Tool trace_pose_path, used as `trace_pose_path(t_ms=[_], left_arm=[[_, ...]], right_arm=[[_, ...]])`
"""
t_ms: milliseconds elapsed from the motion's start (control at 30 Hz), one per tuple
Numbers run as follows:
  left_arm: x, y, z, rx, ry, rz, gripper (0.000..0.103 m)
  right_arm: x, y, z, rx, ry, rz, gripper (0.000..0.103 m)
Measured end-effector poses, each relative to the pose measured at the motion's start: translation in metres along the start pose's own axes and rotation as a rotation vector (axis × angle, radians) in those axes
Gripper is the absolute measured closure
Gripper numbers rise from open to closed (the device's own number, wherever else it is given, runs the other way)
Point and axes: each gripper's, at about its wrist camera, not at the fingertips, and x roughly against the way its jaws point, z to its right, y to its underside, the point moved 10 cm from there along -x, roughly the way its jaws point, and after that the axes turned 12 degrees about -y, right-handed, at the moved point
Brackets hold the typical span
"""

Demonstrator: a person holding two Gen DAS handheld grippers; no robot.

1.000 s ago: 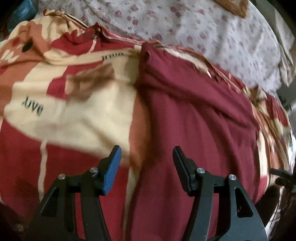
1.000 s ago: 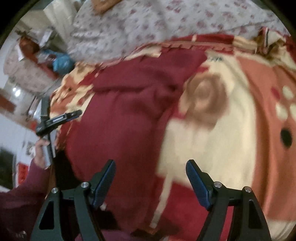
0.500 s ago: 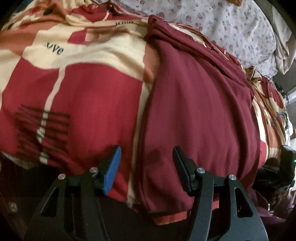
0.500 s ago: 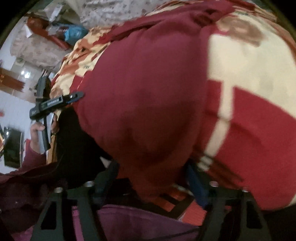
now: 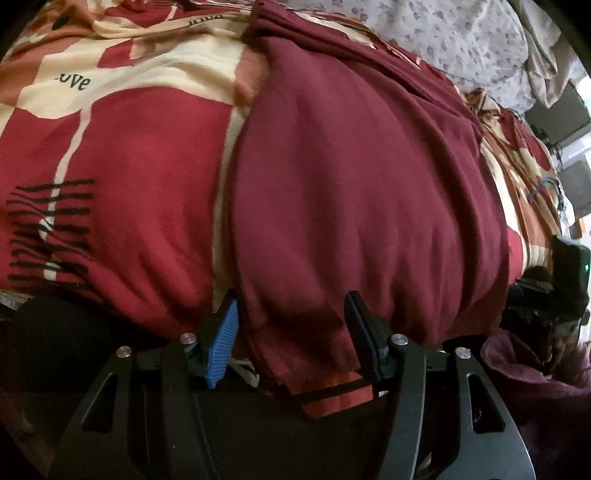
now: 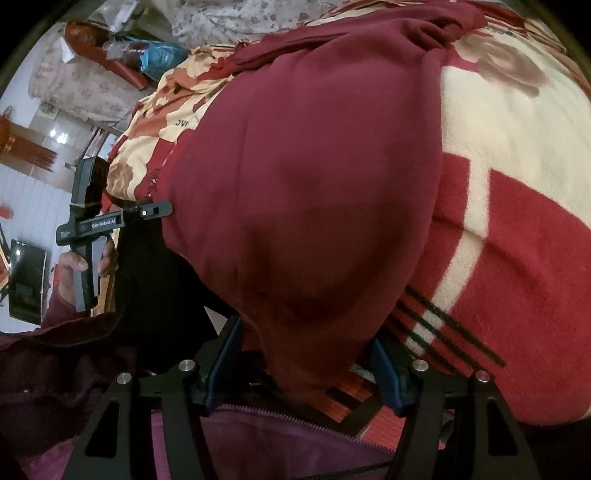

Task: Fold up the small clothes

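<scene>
Left gripper (image 5: 291,332): jaws closing, the near hem of the maroon garment (image 5: 362,192) between them, pads not yet pressing it. Maroon garment: spread on the red-and-cream blanket (image 5: 122,177), its hem hanging over the near edge. Right gripper (image 6: 306,365): jaws closing around the garment's other hem corner, cloth between them, not yet pinched. Floral sheet (image 5: 443,33): beyond the blanket.
</scene>
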Motion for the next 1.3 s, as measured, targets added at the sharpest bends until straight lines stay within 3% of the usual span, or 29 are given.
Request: trace_pose_path(t_ms=[133,400,433,467,500,533,567,733,1000,1100,1300], left_arm=[[-0.001,0.005,0.003,-0.020,-0.001,-0.016,0.054],[-0.010,0.004,-0.002,0.010,-0.013,-0.047,0.054],[-0.010,0.004,-0.001,-0.005,-0.022,-0.042,0.056],[-0.009,0.004,-0.001,-0.010,-0.025,-0.038,0.070],[-0.008,0.004,0.001,-0.008,-0.024,-0.032,0.076],[-0.004,0.003,0.001,-0.002,-0.010,-0.023,0.090],[0.001,0.002,0.004,0.008,0.014,-0.009,0.091],[0.037,-0.014,0.008,0.039,0.117,0.080,0.092],[0.087,-0.086,-0.007,0.153,0.211,0.251,0.092],[0.093,-0.123,-0.002,0.155,0.202,0.318,0.092],[0.086,-0.205,0.002,0.166,0.185,0.376,0.092]], right_arm=[[0.000,0.003,-0.004,0.046,0.004,-0.035,0.063],[-0.017,0.005,0.002,0.035,-0.013,-0.070,0.063],[-0.018,0.006,0.003,0.029,-0.017,-0.073,0.063],[-0.018,0.007,0.004,0.021,-0.021,-0.072,0.063],[-0.015,0.007,0.004,0.016,-0.024,-0.063,0.068],[-0.013,0.006,0.003,0.017,-0.022,-0.050,0.087],[-0.008,0.005,0.000,0.026,-0.022,-0.032,0.096],[0.029,-0.020,-0.030,0.075,-0.090,0.099,0.096],[0.082,-0.088,-0.051,0.147,-0.110,0.304,0.096],[0.097,-0.116,-0.045,0.153,-0.096,0.371,0.096],[0.120,-0.180,-0.022,0.120,-0.040,0.501,0.096]])
